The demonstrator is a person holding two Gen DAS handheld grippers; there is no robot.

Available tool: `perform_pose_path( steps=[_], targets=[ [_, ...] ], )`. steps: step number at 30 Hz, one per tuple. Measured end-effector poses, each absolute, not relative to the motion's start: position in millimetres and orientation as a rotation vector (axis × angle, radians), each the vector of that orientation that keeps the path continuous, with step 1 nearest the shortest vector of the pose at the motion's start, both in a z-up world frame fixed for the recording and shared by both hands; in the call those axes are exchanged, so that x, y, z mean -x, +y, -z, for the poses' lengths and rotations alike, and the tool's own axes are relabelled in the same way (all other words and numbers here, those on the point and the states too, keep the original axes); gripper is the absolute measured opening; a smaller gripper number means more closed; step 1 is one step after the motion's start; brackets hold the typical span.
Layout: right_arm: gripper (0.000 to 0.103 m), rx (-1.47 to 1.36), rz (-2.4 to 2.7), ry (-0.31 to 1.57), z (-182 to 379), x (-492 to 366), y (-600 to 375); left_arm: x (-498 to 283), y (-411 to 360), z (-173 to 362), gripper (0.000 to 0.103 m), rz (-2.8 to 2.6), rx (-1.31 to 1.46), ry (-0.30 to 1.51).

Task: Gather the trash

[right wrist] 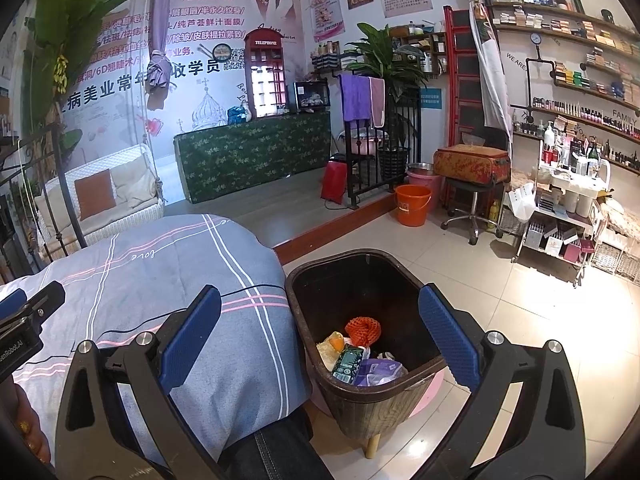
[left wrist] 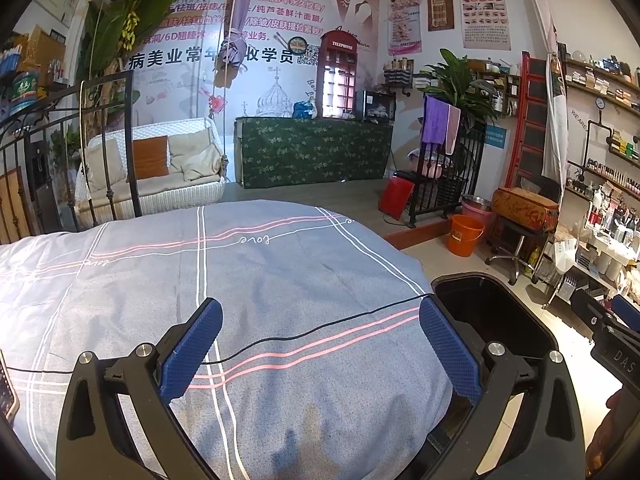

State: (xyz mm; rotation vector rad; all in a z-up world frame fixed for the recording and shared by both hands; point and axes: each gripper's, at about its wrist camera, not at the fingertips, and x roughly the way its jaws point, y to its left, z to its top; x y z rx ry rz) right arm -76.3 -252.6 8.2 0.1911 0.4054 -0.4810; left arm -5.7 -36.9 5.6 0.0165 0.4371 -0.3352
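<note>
A dark brown trash bin (right wrist: 404, 268) on short wooden legs stands on the floor beside the bed. Inside it lie an orange foam net (right wrist: 362, 330), a green packet (right wrist: 348, 362), a purple wrapper (right wrist: 378, 372) and a yellowish scrap (right wrist: 332, 346). My right gripper (right wrist: 320, 322) hovers open above the bin's near rim, with nothing between its blue pads. My left gripper (left wrist: 320, 332) is open over the grey striped bedspread (left wrist: 248, 280), holding nothing. The bin's rim (left wrist: 492, 280) shows just right of it. A thin black cable (left wrist: 320, 330) runs across the bedspread.
An orange bucket (right wrist: 412, 204) and a stool with a patterned case (right wrist: 472, 168) stand on the tiled floor beyond the bin. A white trolley of bottles (right wrist: 568, 216) is at the right. A black iron bed frame (left wrist: 80, 152) and a white wicker seat (left wrist: 160, 176) lie left.
</note>
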Motion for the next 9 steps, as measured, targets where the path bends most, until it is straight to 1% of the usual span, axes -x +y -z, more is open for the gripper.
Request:
perform_pose_path(
  steps=[9],
  targets=[
    [0.097,-0.197,0.476,0.417,-5.3,72.5,-253.4,8.6,-42.8,-7.5,0.097,0.323,-0.019,0.451]
  ],
)
